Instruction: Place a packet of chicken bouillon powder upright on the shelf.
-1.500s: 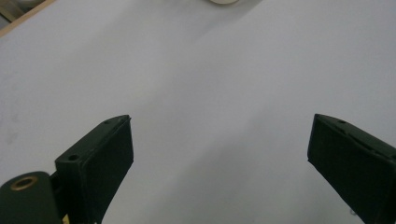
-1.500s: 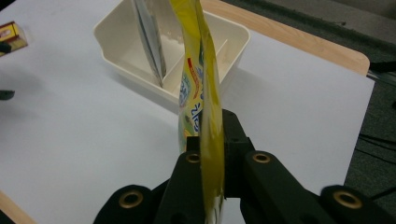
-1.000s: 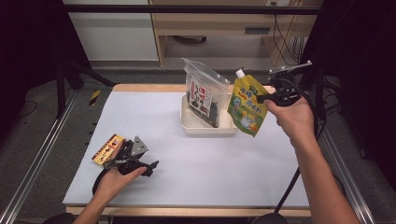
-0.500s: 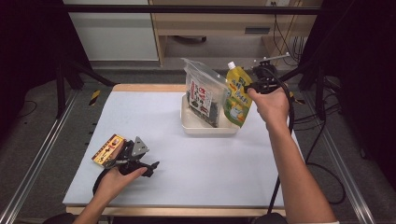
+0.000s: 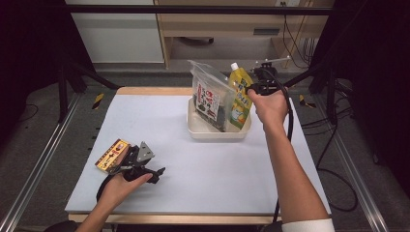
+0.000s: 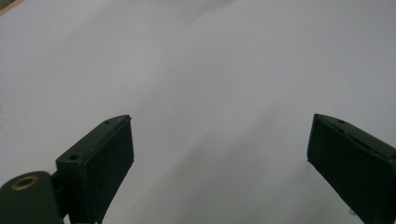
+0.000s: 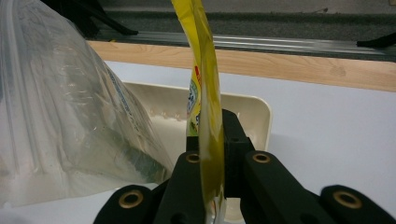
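Lowering the pouch into the tray

Pinching the yellow pouch edge-on, the right gripper holds it over the white tray, just beside the clear bag standing there. Next it likely needs to settle lower, then release; the bag crowds that slot. The left gripper rests on the surface, jaws spread, near a yellow packet.

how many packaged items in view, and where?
3. A clear zip bag standing in the cream tray; a yellow spout pouch beside it in the tray, clamped by the right tongs; a yellow packet on the table by the left hand. More may be hidden behind the bag.
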Tool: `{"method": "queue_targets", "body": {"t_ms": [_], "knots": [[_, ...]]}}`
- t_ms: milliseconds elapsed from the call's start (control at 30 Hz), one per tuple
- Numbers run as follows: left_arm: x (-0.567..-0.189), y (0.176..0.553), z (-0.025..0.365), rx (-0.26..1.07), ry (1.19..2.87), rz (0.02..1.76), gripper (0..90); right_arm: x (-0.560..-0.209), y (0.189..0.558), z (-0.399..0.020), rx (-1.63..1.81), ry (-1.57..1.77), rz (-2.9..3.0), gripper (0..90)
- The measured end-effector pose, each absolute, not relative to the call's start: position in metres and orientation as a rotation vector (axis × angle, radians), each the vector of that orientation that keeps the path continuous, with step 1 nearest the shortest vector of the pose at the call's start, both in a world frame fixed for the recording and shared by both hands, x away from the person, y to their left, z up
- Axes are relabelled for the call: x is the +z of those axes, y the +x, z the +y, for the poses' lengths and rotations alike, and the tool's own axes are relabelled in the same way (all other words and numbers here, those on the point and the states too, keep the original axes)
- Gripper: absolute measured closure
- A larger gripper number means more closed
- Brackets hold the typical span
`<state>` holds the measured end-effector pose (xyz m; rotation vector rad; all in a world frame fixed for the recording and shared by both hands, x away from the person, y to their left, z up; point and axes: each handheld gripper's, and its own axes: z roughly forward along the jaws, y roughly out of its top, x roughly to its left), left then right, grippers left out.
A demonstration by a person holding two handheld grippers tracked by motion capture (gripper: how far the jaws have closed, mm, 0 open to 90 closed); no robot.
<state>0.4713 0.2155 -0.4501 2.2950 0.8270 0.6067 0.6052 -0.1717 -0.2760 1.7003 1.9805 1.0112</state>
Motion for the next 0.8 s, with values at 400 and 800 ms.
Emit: {"method": "queue_targets", "body": {"t_ms": [400,800], "knots": [[-0.449,0.471,0.215,0.605,2.299,0.817,7.0,-0.282,0.609,-0.165,1.045,1.706,1.929,90.0],[-0.449,0.470,0.213,0.599,2.297,0.813,7.1,-0.288,0.602,-0.180,1.050,1.734,1.882,90.0]]}}
